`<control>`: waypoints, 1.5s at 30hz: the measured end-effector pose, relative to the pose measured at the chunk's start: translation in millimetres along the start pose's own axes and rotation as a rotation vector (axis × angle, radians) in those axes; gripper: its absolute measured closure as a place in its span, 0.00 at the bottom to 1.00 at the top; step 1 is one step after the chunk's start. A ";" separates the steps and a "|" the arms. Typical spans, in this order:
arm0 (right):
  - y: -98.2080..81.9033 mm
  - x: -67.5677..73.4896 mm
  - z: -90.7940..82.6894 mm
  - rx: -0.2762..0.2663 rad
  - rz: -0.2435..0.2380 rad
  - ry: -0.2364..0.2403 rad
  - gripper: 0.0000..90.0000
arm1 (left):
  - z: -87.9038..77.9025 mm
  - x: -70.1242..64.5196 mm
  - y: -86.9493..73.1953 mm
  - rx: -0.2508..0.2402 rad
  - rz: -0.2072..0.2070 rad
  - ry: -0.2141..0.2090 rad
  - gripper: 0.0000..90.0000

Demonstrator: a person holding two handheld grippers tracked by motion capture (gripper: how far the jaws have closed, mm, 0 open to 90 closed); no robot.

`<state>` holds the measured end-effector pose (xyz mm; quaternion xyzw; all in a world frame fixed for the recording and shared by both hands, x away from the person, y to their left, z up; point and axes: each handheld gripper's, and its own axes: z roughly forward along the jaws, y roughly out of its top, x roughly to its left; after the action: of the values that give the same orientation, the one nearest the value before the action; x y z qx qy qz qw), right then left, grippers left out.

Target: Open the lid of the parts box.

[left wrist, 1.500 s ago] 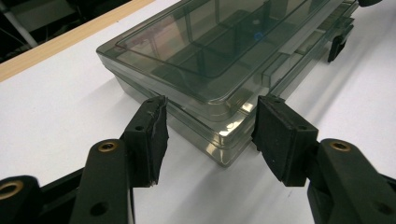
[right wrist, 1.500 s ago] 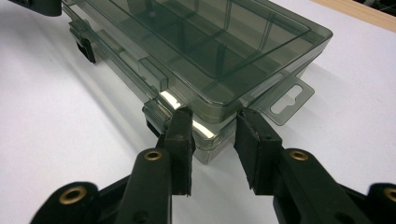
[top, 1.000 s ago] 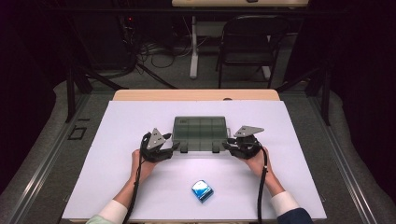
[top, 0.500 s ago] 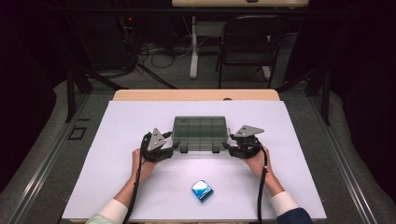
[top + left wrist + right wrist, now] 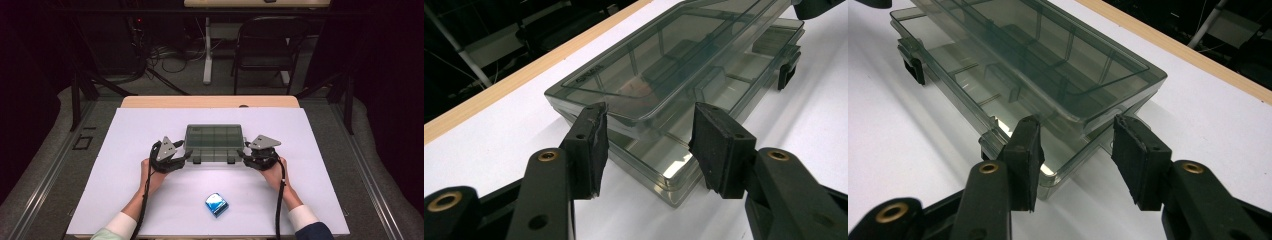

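- Left gripper (image 5: pixel 647 145) jaws stood apart, straddling the smoky compartment box (image 5: pixel 684 80) corner; embossed lid lettering was illegible.
- Right gripper (image 5: pixel 1075 160) jaws, just closing, straddled the opposite corner, unclamped.

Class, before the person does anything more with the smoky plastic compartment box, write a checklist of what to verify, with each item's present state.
1. Compartment box flat on the table: ok.
2. Left gripper at the box's left end, corner between the pads: ok.
3. Right gripper at the right end: ok.
4. Lid lifted off the base: ok, slightly ajar.
5. Pads pressing the box: cannot tell.
6. Blue packet apart from the box: ok.
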<state>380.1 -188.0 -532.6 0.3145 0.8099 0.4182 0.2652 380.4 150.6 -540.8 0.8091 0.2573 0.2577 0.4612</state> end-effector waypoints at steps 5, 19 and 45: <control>1.7 0.3 -1.6 -0.008 -0.009 -0.015 0.63 | 0.5 0.7 1.2 -0.001 0.003 -0.002 0.54; 12.1 -1.4 -3.4 -0.018 -0.037 -0.043 0.68 | -0.7 9.1 9.6 -0.017 -0.001 -0.009 0.57; 36.8 -15.2 -1.5 -0.032 -0.015 -0.091 0.77 | -3.8 32.1 31.8 -0.042 -0.009 -0.039 0.69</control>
<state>399.6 -183.3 -498.3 0.3228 0.7926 0.4142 0.3100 407.2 159.8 -505.5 0.8029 0.2465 0.2450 0.4842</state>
